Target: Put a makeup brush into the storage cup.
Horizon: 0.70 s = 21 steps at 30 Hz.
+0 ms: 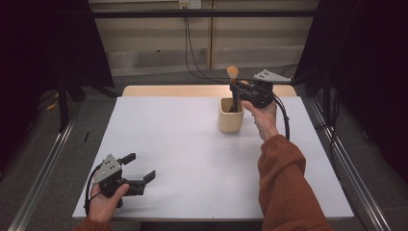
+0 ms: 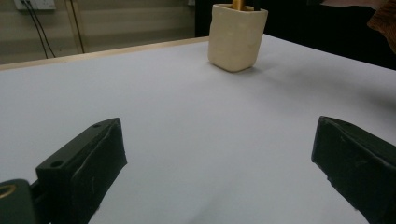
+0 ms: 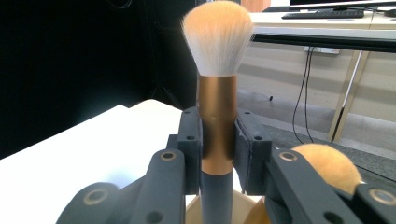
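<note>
A makeup brush (image 1: 233, 72) with a fluffy orange-white head (image 3: 217, 37), a bronze collar and a dark handle stands upright. My right gripper (image 1: 235, 92) (image 3: 217, 140) is shut on the collar, one jaw on each side. The handle's lower end reaches down into a cream cup (image 1: 230, 117) (image 2: 237, 37) at the table's far middle. Behind the right jaw is a second brush's orange head (image 3: 329, 168). My left gripper (image 1: 140, 167) (image 2: 219, 144) rests low at the near left of the table, open, with nothing between its jaws.
The white tabletop (image 1: 183, 144) stretches between the left gripper and the cup. A wooden strip (image 1: 168, 90) runs along the far edge. Cables (image 1: 192, 57) hang down the back wall. Metal rails (image 1: 43, 168) flank the table on the floor.
</note>
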### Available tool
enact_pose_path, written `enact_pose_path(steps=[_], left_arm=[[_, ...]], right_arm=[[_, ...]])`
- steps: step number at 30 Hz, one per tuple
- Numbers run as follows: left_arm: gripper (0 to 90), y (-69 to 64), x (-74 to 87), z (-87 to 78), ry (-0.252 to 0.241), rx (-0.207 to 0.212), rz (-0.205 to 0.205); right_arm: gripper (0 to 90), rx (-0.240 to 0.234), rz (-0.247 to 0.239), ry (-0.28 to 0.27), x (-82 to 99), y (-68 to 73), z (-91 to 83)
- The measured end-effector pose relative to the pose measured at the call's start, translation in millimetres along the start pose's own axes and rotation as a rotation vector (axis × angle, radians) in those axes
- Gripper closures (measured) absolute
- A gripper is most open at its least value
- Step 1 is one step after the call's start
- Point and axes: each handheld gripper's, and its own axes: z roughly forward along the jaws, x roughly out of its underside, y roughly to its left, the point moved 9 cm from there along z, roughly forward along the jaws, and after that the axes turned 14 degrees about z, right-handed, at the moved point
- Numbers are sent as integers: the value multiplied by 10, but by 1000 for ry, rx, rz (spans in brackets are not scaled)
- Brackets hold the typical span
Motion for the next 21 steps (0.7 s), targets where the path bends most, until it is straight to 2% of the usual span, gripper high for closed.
enact_pose_path(steps=[4, 7, 21], left_arm=[[27, -5, 1, 1, 1, 2, 0], [27, -6, 1, 5, 2, 3, 1], [27, -4, 1, 2, 1, 0, 1]], right_arm=[[742, -2, -1, -2, 27, -16, -19], [742, 2, 16, -2, 61, -47, -27], [742, 17, 11, 26, 235, -118, -68]])
